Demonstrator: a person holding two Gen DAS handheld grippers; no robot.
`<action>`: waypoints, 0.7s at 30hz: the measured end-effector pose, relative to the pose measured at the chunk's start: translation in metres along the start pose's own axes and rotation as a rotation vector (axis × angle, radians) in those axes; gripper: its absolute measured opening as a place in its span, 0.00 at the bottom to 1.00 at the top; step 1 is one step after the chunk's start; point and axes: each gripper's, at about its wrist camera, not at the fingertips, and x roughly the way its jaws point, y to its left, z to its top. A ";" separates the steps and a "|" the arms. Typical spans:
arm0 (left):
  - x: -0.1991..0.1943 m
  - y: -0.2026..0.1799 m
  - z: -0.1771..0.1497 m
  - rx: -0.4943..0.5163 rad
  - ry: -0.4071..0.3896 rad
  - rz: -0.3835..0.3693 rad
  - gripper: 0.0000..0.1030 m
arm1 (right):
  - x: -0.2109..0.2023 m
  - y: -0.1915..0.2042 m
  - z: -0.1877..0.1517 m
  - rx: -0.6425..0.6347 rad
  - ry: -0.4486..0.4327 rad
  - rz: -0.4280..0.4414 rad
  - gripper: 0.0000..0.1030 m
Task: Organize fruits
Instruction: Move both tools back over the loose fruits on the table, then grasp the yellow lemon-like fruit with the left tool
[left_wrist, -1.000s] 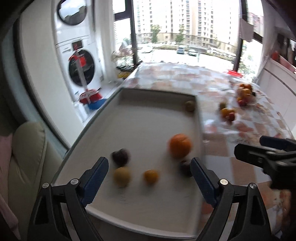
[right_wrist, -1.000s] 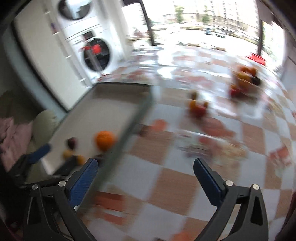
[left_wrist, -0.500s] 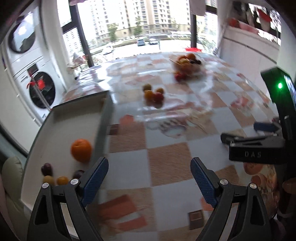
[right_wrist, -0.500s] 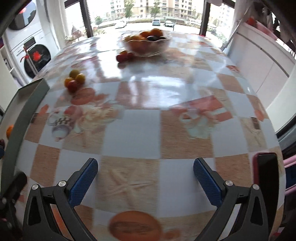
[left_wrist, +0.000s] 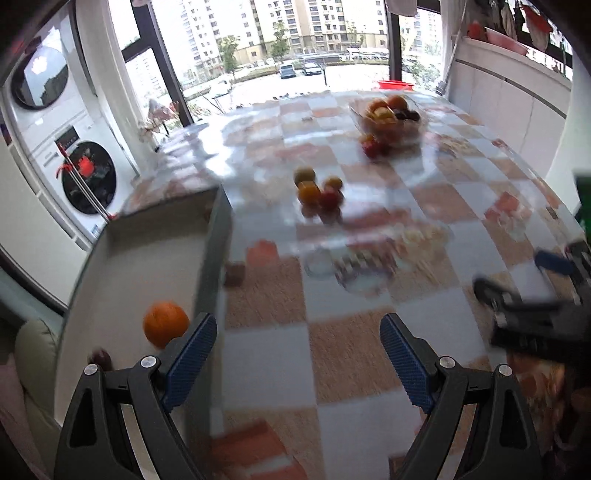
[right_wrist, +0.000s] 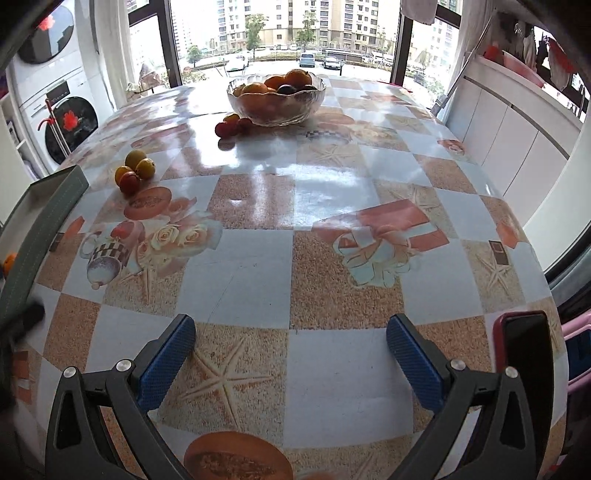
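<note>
A shallow white tray (left_wrist: 155, 240) sits at the table's left edge with an orange (left_wrist: 165, 323) and a dark fruit (left_wrist: 99, 357) in it. Its green rim shows in the right wrist view (right_wrist: 44, 225). A cluster of small fruits (left_wrist: 318, 189) lies mid-table, also in the right wrist view (right_wrist: 133, 170). A glass bowl of fruit (right_wrist: 276, 96) stands at the far end with small red fruits (right_wrist: 232, 124) beside it. My left gripper (left_wrist: 294, 354) is open and empty beside the tray's right rim. My right gripper (right_wrist: 291, 355) is open and empty over the near table; it shows in the left wrist view (left_wrist: 532, 302).
The table carries a glossy checkered cloth (right_wrist: 295, 206). A phone in a red case (right_wrist: 528, 354) lies at the near right edge. Stacked washing machines (left_wrist: 62, 147) stand to the left, white cabinets (right_wrist: 517, 125) to the right.
Both grippers have swung right, away from the tray and toward the table's middle. The left view now faces the fruit cluster and bowl. Both stay open and empty.
</note>
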 end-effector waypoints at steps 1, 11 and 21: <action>0.002 0.003 0.009 -0.010 -0.004 -0.001 0.88 | 0.001 0.000 0.001 0.000 -0.001 0.000 1.00; 0.060 0.004 0.096 -0.109 0.017 -0.064 0.88 | 0.001 0.000 0.000 0.001 -0.006 0.000 1.00; 0.136 0.003 0.131 -0.145 0.132 -0.032 0.49 | 0.000 0.001 0.000 0.002 -0.006 0.001 1.00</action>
